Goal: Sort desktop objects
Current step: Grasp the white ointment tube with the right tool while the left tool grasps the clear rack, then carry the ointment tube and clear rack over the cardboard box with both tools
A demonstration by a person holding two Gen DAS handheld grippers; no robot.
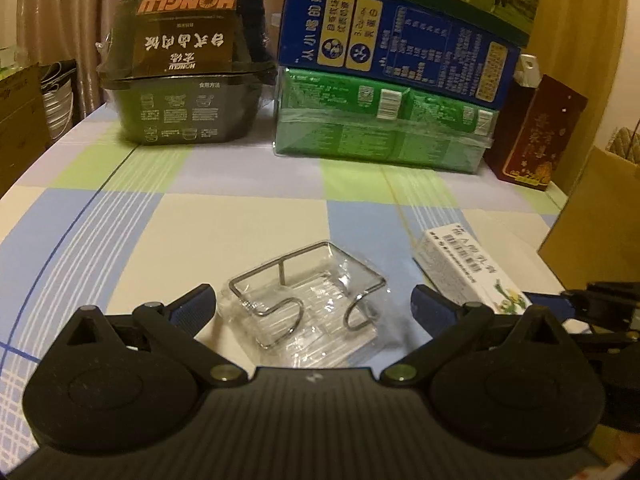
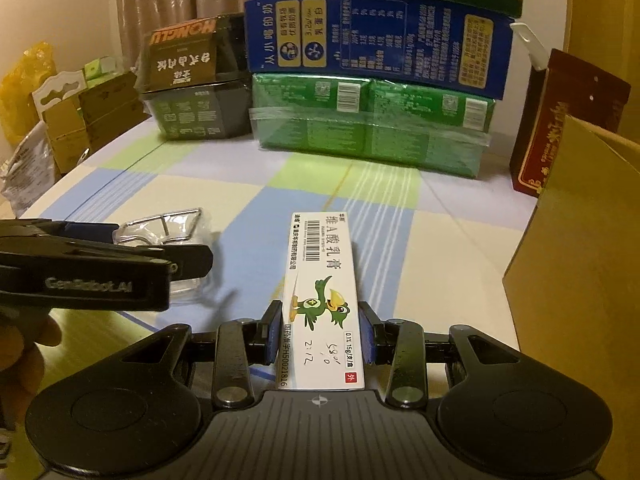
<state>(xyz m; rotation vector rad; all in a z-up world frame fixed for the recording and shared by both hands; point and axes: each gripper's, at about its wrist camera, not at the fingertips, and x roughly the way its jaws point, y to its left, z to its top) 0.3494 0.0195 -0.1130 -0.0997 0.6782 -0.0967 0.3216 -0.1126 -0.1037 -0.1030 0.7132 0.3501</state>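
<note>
The ointment box (image 2: 322, 300) is a long, flat white carton printed with a barcode, black Chinese text and a green cartoon bird. It lies lengthwise on the checked tablecloth (image 2: 248, 200), in front of the green shrink-wrapped carton pack (image 2: 370, 132). The right gripper (image 2: 322, 336) is clamped on its near end, with a blue pad (image 2: 274, 330) pressed against each long side.

The wire-framed clear plastic tray (image 1: 306, 300) sits to the left of the ointment box, well apart from the green pack. Its bent steel wire rim encloses glossy, ribbed transparent plastic. The left gripper (image 1: 310, 308) stands spread wide, one blue-tipped finger at each side of the tray, neither touching it.

Only the right wrist view shows the printed top face of the ointment box and the left gripper's side profile. Only the left wrist view shows the tray's full outline.

On the green pack rests a blue milk carton (image 1: 396, 48); to its left stands a black HONGLU meal box (image 1: 184, 72).
</note>
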